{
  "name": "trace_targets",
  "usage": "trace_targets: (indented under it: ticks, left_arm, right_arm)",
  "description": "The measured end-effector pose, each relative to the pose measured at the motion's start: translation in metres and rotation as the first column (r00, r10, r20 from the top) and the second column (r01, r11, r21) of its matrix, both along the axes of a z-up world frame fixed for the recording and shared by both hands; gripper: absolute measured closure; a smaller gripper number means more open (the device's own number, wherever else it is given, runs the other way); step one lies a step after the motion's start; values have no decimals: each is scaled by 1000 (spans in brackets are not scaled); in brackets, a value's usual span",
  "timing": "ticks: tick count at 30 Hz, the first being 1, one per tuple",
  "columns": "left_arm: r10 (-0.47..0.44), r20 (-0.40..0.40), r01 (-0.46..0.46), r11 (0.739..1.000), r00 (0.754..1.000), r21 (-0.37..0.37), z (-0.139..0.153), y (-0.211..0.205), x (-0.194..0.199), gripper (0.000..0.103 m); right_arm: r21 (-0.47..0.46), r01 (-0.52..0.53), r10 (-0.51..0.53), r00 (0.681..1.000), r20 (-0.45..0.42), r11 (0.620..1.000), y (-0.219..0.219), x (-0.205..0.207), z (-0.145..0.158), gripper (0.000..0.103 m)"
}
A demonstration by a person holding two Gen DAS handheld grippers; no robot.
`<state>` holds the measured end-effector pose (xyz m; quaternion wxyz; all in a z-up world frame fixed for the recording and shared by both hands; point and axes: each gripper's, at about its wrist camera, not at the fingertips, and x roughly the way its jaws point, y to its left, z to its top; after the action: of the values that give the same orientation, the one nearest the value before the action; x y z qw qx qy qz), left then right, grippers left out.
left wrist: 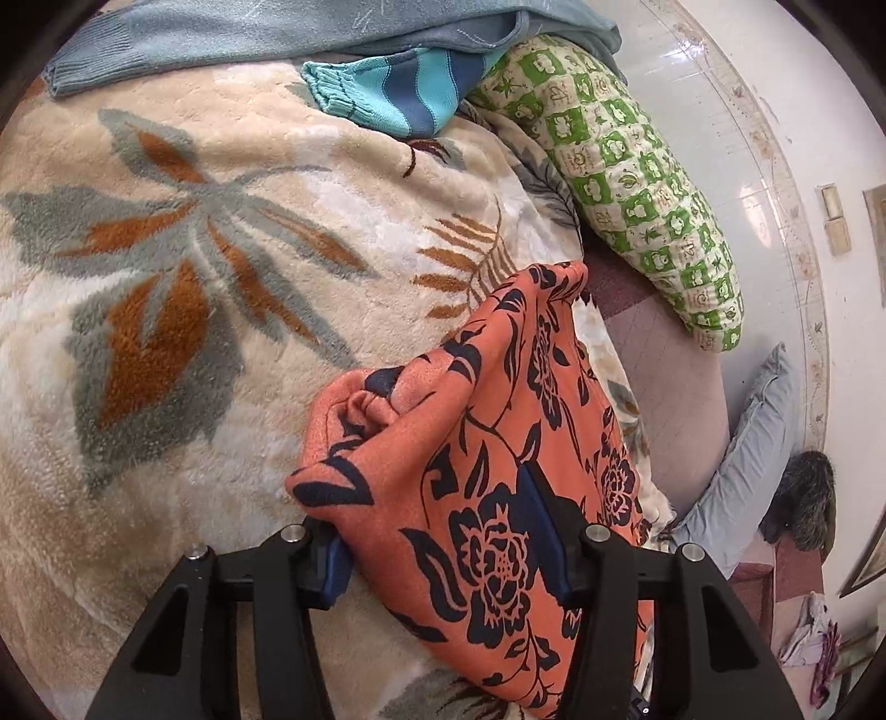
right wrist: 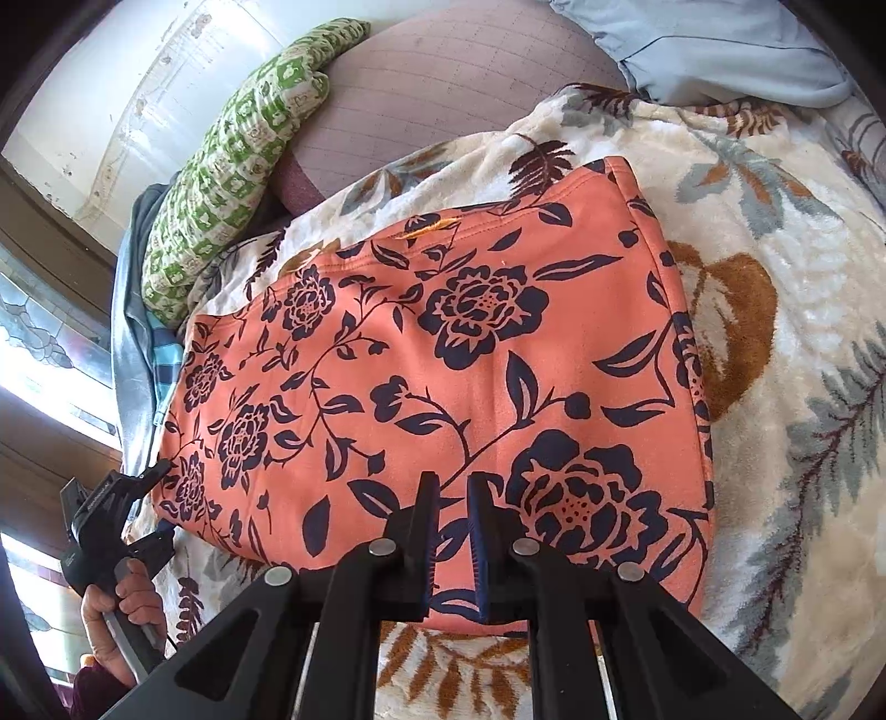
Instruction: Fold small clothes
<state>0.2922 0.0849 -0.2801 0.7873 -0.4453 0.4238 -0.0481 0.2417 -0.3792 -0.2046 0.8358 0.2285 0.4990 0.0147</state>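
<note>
An orange garment with dark blue flowers [right wrist: 443, 354] lies spread flat on a cream leaf-patterned blanket [right wrist: 803, 343]. My right gripper [right wrist: 454, 531] stands over its near edge, jaws close together with a fold of the cloth between them. In the left wrist view the same garment [left wrist: 487, 443] is bunched and lifted at its corner. My left gripper [left wrist: 443, 531] has its jaws wide apart, with the cloth draped between and over them. The left gripper also shows in the right wrist view [right wrist: 138, 509] at the garment's left edge, held by a hand.
A grey-blue sweater [left wrist: 249, 33] and a blue striped garment [left wrist: 398, 88] lie at the blanket's far side. A green checked pillow [left wrist: 637, 183] and a pale blue pillow [left wrist: 753, 443] lie beside the bed edge, with the white wall [left wrist: 692, 83] beyond.
</note>
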Motion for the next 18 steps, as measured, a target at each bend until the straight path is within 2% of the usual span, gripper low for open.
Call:
trace_targets:
  ticks: [1,3,5,10,14,18]
  left_arm:
    - [2,3,-2,1000,1000,-1,-1,0,1,54]
    - [6,4,-6,1000,1000,11,-3,0,3,71]
    - [9,5,-9,1000,1000,12,-6,0,4,80]
    - [-9,55,7,999,998,40,11,-3,-3,86]
    - [-77,133,60,990,988,131,52,-20,-6,88]
    - [-190,201,142,963,961,231,99,-57,-9,91]
  right_arm:
    - [5,-2,2,1000,-1,1000,0,0,-1,90]
    - [5,-5,5,1000,-3,1000,1,1,-3,90]
    - [-1,-10,10,1000,-3,1000,2,2,-4,90]
    - [-5,-15,15,1000,-7,1000,4,5,-7,90]
    - [0,-2,2,1000,-3,1000,-1,5,-7,90]
    - [28,37,-37,999,10,999,-15,0,-4,90]
